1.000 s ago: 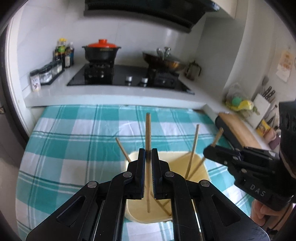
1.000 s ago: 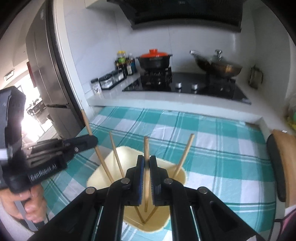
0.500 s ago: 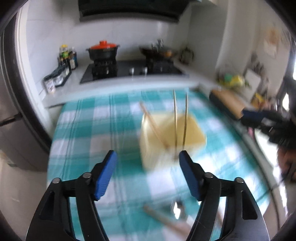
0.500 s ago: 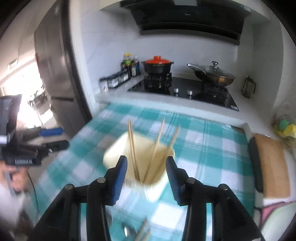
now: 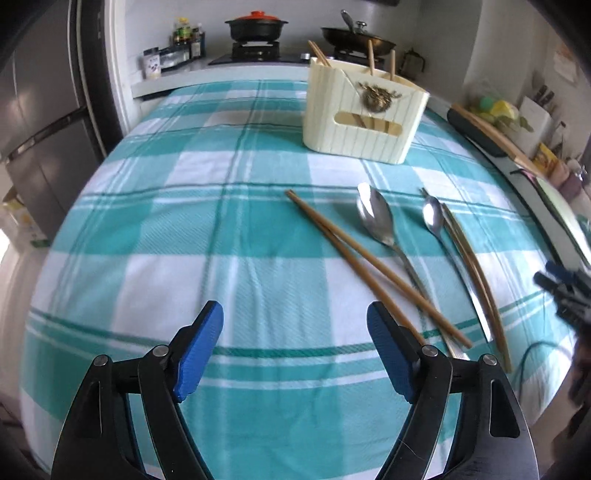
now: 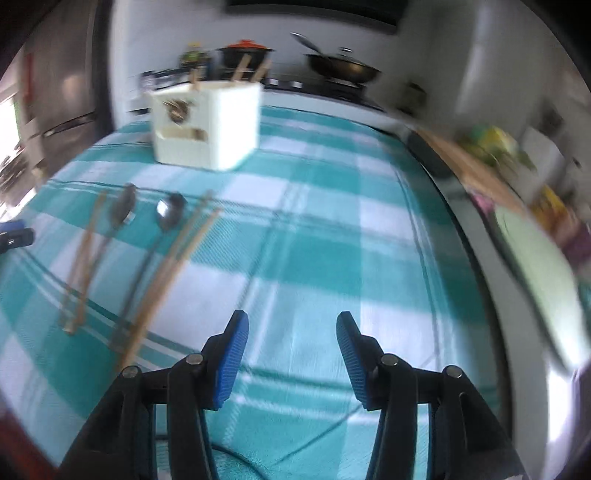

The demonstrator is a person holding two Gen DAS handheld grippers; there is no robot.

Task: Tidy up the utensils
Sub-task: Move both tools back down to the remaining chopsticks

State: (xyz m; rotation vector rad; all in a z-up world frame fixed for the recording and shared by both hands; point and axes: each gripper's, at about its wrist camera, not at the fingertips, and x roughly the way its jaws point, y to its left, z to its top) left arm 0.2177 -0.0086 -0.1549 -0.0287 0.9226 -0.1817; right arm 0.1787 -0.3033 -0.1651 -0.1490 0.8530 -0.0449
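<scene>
A cream utensil holder (image 5: 364,114) stands on the checked tablecloth with several wooden chopsticks upright in it; it also shows in the right wrist view (image 6: 207,123). In front of it lie a pair of wooden chopsticks (image 5: 373,266), a large spoon (image 5: 376,218), a smaller spoon (image 5: 434,219) and another chopstick pair (image 5: 476,280). The blurred right wrist view shows the same chopsticks (image 6: 173,266) and spoons (image 6: 123,212). My left gripper (image 5: 295,350) is open and empty, low over the cloth, left of the utensils. My right gripper (image 6: 291,358) is open and empty, right of them.
A counter behind the table holds a stove (image 5: 255,55) with a red-lidded pot (image 5: 256,26), a wok (image 5: 356,38) and spice jars (image 5: 166,59). A fridge (image 5: 33,122) stands at the left. A cutting board (image 5: 491,136) and clutter line the table's right side.
Both grippers were shut on chopsticks over the holder one second ago. They let the chopsticks go into it, opened, pulled back and came down near the table's front.
</scene>
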